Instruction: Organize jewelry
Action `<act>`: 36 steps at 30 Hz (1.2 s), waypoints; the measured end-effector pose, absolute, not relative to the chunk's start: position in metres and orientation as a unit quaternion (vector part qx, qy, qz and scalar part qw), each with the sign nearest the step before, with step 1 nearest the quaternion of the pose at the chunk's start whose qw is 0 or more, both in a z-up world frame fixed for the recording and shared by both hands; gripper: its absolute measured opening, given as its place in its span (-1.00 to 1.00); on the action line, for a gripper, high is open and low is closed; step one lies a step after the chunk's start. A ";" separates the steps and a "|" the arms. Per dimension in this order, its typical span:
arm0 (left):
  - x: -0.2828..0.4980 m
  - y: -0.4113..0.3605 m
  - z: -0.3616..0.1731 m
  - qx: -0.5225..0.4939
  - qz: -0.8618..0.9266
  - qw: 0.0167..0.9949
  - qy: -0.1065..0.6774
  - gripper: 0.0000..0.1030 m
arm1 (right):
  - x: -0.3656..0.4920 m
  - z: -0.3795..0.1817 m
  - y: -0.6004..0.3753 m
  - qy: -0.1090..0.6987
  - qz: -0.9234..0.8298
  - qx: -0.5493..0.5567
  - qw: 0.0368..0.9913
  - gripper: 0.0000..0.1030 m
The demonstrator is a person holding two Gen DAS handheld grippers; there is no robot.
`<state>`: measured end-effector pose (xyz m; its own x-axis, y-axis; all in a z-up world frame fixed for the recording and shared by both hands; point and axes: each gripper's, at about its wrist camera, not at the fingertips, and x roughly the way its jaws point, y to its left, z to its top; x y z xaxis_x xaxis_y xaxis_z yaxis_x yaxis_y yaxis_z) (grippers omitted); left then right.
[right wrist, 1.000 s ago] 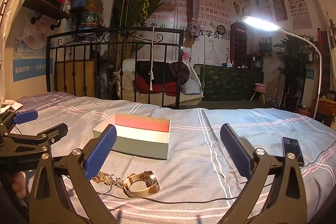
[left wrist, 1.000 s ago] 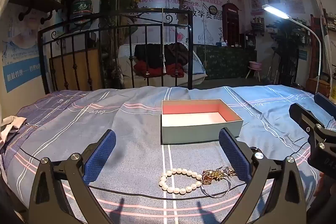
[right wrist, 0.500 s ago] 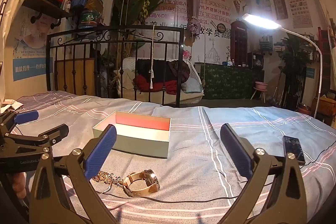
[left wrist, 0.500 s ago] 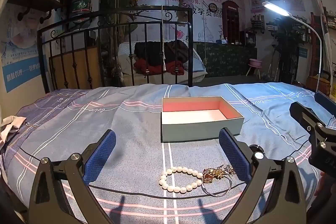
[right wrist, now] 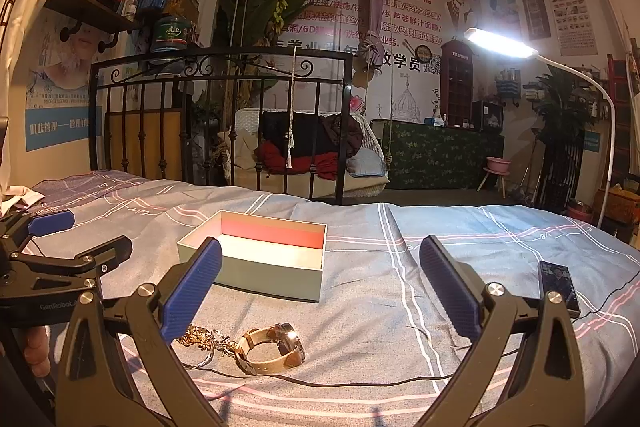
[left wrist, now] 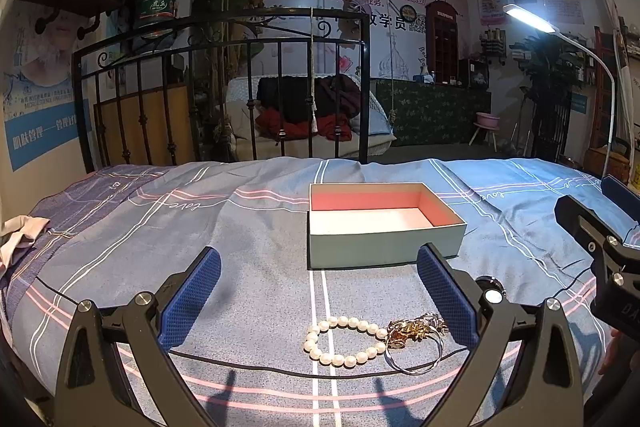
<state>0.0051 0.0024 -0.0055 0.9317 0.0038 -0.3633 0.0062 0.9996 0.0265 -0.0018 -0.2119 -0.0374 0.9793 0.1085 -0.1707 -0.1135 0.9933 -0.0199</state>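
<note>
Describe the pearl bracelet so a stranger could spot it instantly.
Start at the open box on the blue bedspread, then come toward the camera. The pearl bracelet lies flat there, left of a gold trinket and silver bangle. It alone is a ring of round white beads.

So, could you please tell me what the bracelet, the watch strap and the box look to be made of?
Bracelet: round, glossy white beads, pearl-like; real or imitation is unclear. Watch strap: matte tan band, probably leather. Box: stiff card, it seems, with thin flat walls, matte grey-green outside, pink inside.
</note>
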 end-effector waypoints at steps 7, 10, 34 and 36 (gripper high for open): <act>0.005 0.004 -0.006 0.011 -0.001 0.982 0.186 0.88 | -0.004 -0.035 -0.207 0.085 0.056 -0.018 0.995 0.89; 0.005 0.004 -0.006 0.011 -0.002 0.982 0.187 0.88 | -0.004 -0.036 -0.208 0.085 0.056 -0.019 0.995 0.89; 0.007 0.006 -0.008 0.011 -0.003 0.982 0.190 0.88 | -0.004 -0.034 -0.210 0.096 0.060 -0.020 0.993 0.89; 0.007 0.006 -0.009 0.012 -0.005 0.982 0.190 0.88 | -0.004 -0.034 -0.209 0.097 0.059 -0.020 0.993 0.89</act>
<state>0.0073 0.0063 -0.0087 0.9274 -0.0046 -0.3739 0.0137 0.9997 0.0216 -0.0040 -0.2090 -0.0338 0.9742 0.1138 -0.1947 -0.1216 0.9922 -0.0282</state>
